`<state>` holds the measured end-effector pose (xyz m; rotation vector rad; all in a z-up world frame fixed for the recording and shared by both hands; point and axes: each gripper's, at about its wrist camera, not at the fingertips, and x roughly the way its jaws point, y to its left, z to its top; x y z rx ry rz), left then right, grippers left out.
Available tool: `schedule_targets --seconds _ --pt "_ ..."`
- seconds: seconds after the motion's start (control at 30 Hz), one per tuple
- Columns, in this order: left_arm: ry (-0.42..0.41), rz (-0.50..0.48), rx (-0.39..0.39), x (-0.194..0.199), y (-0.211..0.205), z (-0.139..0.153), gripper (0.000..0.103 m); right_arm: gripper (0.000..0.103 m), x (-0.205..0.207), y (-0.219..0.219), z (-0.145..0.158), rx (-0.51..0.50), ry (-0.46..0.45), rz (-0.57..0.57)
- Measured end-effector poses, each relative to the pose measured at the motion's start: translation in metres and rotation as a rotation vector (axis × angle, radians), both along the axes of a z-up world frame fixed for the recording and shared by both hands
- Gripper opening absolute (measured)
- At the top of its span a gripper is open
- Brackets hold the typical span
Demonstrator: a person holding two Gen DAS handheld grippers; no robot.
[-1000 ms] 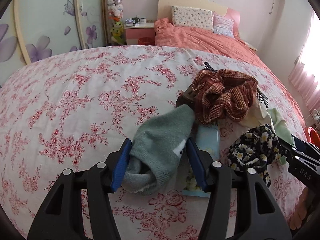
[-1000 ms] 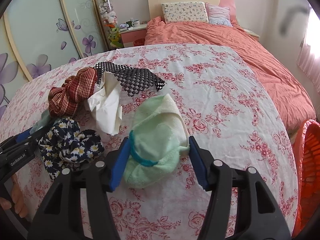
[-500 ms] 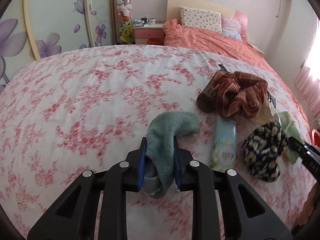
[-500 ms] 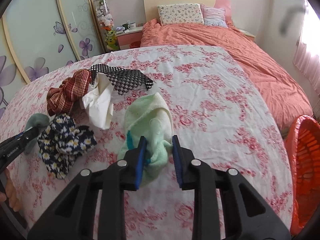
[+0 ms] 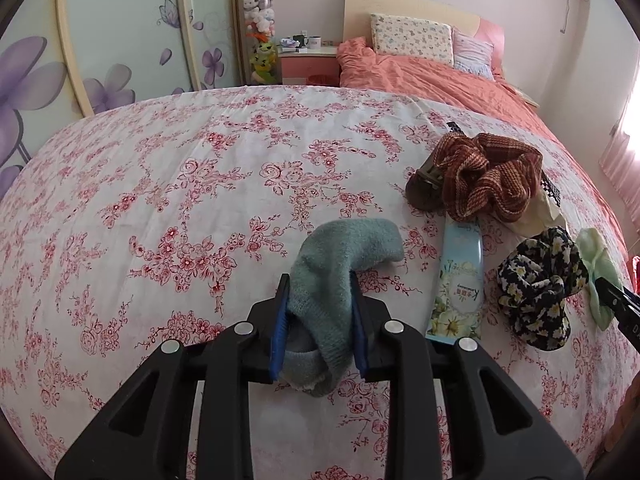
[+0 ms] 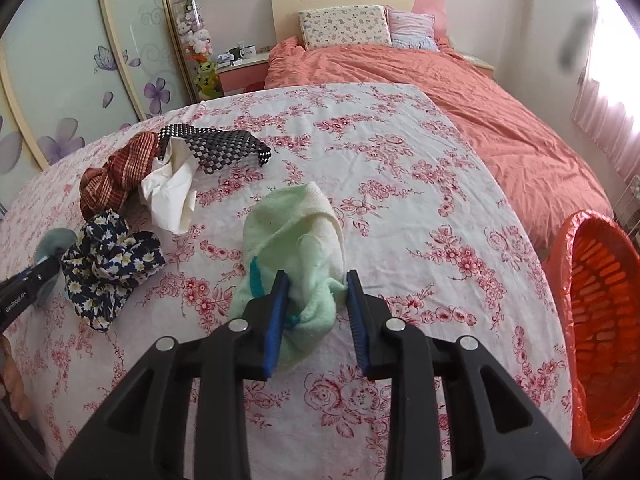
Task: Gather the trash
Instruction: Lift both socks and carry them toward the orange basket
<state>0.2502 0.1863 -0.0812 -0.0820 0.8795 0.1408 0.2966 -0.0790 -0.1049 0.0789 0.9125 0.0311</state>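
I'm watching both jaws finish closing: left gripper is clamping the grey-blue sock mid-bed, right gripper is pinching the pale green cloth, so both are ready for the orange basket off the bed's right edge.

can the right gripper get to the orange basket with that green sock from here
Probably yes. The right gripper is clamped on the light green sock, and the orange basket stands open beside the bed on its right, with only bare floral sheet between.
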Motion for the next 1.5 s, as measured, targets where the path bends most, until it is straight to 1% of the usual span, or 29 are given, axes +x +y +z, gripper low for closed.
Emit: schedule_targets --seconds 0.1,0.63,0.67,0.7,0.8,0.93,1.13,1.27,1.5 --pt "0.003 0.000 0.012 0.000 -0.001 0.000 0.028 0.029 0.000 -0.001 0.000 0.002 0.000 0.000" --pt "0.001 0.001 0.003 0.000 -0.001 0.000 0.028 0.030 -0.001 -0.002 0.000 0.022 -0.001 0.003" --pt "0.001 0.001 0.002 0.000 -0.001 0.000 0.028 0.026 -0.001 -0.002 0.000 0.033 -0.004 0.011" --pt "-0.001 -0.004 -0.006 0.000 0.000 0.000 0.028 0.020 -0.001 -0.002 0.000 0.044 -0.004 0.026" --pt "-0.004 -0.004 -0.022 -0.001 0.002 0.000 0.026 0.015 -0.004 0.002 0.003 0.010 -0.014 0.045" --pt "0.000 0.012 -0.058 -0.006 0.006 0.005 0.024 0.014 -0.017 -0.002 0.014 0.020 -0.037 0.044" --pt "-0.046 -0.004 -0.036 -0.023 -0.009 0.025 0.023 0.014 -0.046 -0.010 0.043 0.009 -0.100 0.031" --pt "-0.083 -0.031 -0.020 -0.033 -0.025 0.043 0.023 0.014 -0.061 -0.020 0.055 0.013 -0.125 0.012" --pt "-0.149 -0.102 0.009 -0.053 -0.063 0.072 0.023 0.014 -0.092 -0.045 0.072 0.011 -0.168 -0.035"
